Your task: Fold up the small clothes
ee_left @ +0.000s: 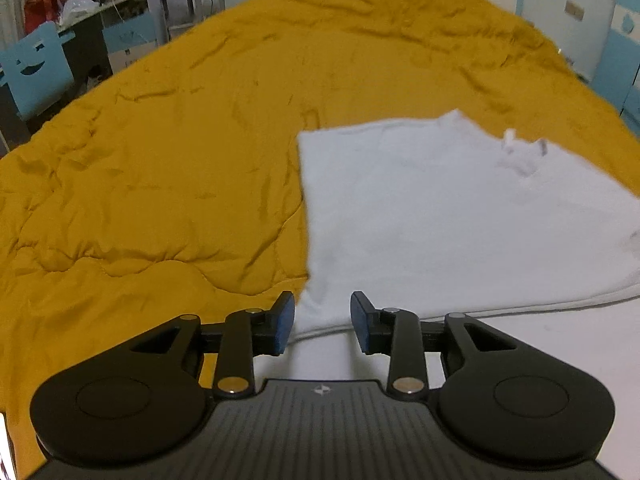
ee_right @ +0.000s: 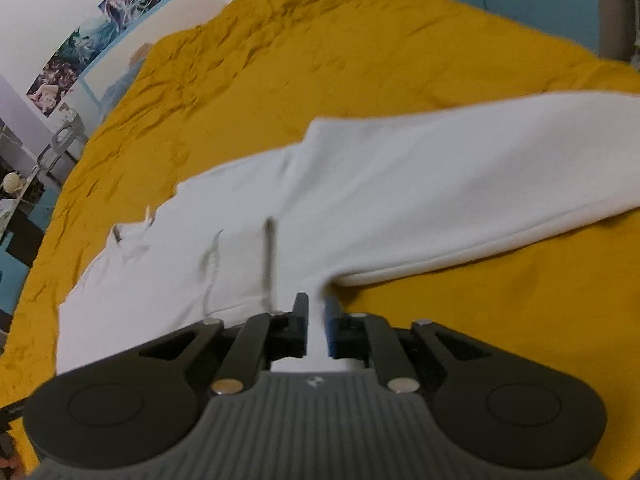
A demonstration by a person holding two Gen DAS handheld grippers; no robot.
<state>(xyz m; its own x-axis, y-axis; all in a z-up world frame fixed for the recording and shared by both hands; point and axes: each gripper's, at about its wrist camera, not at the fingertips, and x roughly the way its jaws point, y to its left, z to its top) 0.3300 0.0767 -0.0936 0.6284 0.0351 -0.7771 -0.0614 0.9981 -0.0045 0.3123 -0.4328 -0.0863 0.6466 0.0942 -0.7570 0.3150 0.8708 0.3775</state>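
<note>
A white long-sleeved top (ee_left: 440, 216) lies flat on the mustard-yellow quilt (ee_left: 160, 160), neck label toward the far side. My left gripper (ee_left: 323, 322) is open and empty, hovering over the top's near left edge. In the right wrist view the same white top (ee_right: 360, 200) spreads ahead, one sleeve (ee_right: 520, 160) stretched out to the right. My right gripper (ee_right: 318, 320) is shut on a pinch of the white cloth near where the sleeve meets the body.
The yellow quilt (ee_right: 320, 60) covers the whole bed. A desk with clutter and a blue chair (ee_left: 36, 68) stand beyond the bed's left edge. White and blue walls (ee_left: 560, 8) rise behind the bed.
</note>
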